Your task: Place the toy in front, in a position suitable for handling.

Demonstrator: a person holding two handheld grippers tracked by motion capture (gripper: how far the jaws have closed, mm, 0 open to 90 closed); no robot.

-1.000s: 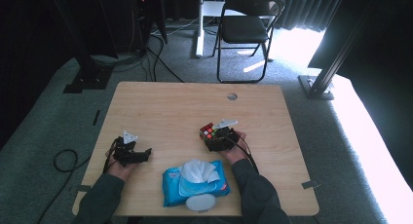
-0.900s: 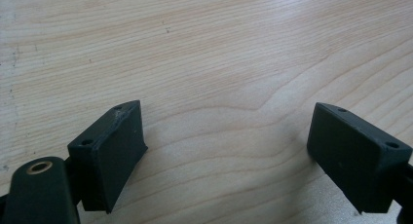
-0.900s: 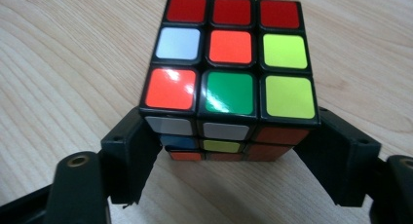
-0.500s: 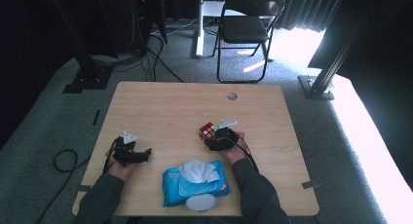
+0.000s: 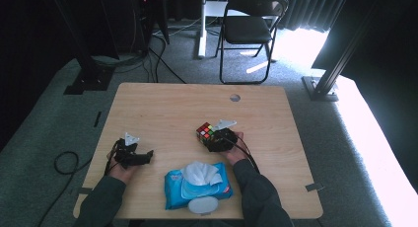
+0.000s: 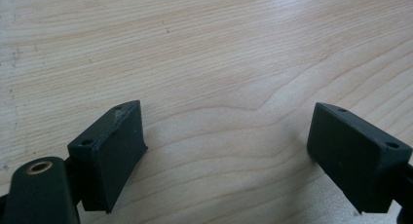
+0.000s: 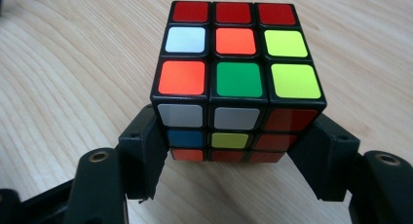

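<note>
The right claw point(image 7: 229, 160) has just been closing, and its jaws now clamp the cube point(image 7: 234, 83) by its two lower side faces. The cube sits between the jaws and juts out past their tips, resting on the table point(image 5: 162, 113).

The step in hand appears to be securing the cube for a lift. To do it well:
- Keep both pads flat on opposite faces so no layer twists.
- Seat the grip deeper if possible; only the near rows are held.
- Lift straight up, without tilt.

The left claw point(image 6: 229, 156) stands apart with only bare table between its jaws, well off to the cube's side. The wipes pack point(image 5: 197, 187) lies behind the right claw, near the person. No writing can be read on the cube or the pack.
</note>
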